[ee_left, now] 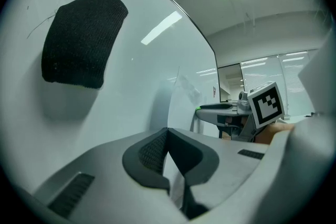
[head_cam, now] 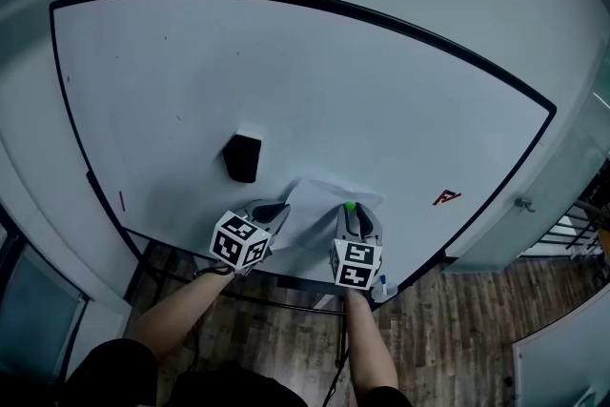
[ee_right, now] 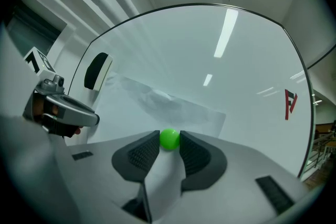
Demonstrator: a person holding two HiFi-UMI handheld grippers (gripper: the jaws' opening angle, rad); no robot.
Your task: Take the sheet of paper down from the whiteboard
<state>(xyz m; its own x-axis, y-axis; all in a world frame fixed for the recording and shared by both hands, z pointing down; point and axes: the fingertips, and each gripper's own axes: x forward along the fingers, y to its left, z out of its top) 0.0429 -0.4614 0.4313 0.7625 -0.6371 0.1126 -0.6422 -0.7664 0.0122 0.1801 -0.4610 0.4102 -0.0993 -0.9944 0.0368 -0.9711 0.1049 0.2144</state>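
Observation:
The white sheet of paper point(head_cam: 319, 205) lies crumpled against the lower part of the whiteboard point(head_cam: 286, 71). My left gripper point(head_cam: 276, 213) is at the sheet's left edge; in the left gripper view its jaws point(ee_left: 167, 136) are shut with the thin paper point(ee_left: 177, 186) pinched between the pads. My right gripper point(head_cam: 351, 208) is at the sheet's right side. In the right gripper view its pads point(ee_right: 169, 140) close on a round green magnet point(ee_right: 169, 139) that sits on the paper point(ee_right: 157, 99). Both grippers point level at the board.
A black eraser point(head_cam: 242, 157) clings to the board up and left of the sheet. A small red mark point(head_cam: 446, 197) is on the board to the right. The board's black frame point(head_cam: 124, 234) and tray run just below the grippers, above a wooden floor point(head_cam: 457, 329).

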